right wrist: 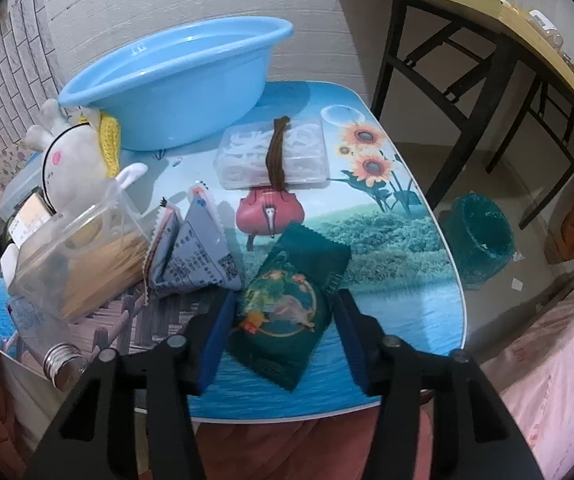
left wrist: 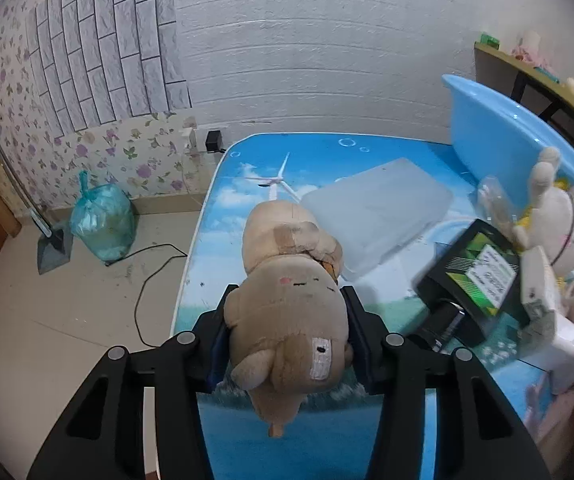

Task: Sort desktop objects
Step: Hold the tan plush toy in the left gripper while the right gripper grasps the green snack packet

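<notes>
In the left wrist view my left gripper (left wrist: 287, 312) is shut on a tan plush bear (left wrist: 287, 304), its pads pressing both sides of the head above the blue picture-printed table (left wrist: 319, 160). The right wrist view shows my right gripper (right wrist: 283, 300) with a dark green foil packet (right wrist: 287, 304) between its fingers, the blue pads against its two long edges. Past it lie a red toy violin (right wrist: 269, 204), a clear box of white rings (right wrist: 271, 156) and a blue basin (right wrist: 175, 80). A white plush rabbit (right wrist: 73, 160) leans on the basin.
Left of the packet sit a grey triangular pouch (right wrist: 203, 252), a clear tub with sticks (right wrist: 79, 256) and a bulb-shaped bottle (right wrist: 47, 336). A frosted lid (left wrist: 379, 208) and a black-green box (left wrist: 475, 276) lie by the bear. A teal bin (right wrist: 481, 236) stands on the floor at right.
</notes>
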Demonstrator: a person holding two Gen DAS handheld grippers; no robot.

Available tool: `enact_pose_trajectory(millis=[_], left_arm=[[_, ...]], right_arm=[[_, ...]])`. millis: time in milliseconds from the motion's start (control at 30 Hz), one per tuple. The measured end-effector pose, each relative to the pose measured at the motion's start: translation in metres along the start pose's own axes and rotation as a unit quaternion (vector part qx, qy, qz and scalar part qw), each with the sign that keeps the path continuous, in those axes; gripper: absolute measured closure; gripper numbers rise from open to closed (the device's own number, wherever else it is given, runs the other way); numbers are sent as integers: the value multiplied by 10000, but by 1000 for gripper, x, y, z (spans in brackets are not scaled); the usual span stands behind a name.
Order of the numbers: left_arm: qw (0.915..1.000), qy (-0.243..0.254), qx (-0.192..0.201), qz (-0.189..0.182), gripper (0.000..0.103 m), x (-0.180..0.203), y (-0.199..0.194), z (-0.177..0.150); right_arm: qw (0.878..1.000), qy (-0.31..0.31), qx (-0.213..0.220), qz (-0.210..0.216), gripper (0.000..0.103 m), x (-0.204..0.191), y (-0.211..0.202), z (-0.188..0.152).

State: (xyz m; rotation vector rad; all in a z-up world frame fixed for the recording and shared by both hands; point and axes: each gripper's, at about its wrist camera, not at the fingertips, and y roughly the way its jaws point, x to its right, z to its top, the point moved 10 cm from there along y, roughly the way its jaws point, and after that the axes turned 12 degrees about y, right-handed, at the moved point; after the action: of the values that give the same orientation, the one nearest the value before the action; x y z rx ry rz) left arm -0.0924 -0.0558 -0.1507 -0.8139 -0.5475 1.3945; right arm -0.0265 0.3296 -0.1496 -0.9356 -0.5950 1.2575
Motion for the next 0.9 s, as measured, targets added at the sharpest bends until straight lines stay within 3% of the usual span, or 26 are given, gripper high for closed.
enact_pose_trajectory(millis=[533, 900], left_arm=[[9994, 196, -96, -261, 54, 39, -36, -19], [9993, 211, -208, -242, 52, 43, -34, -24]], right_arm=[[9980, -165, 195, 579, 55, -3, 1, 17], [9990, -275, 43, 345, 53, 9, 4, 9]])
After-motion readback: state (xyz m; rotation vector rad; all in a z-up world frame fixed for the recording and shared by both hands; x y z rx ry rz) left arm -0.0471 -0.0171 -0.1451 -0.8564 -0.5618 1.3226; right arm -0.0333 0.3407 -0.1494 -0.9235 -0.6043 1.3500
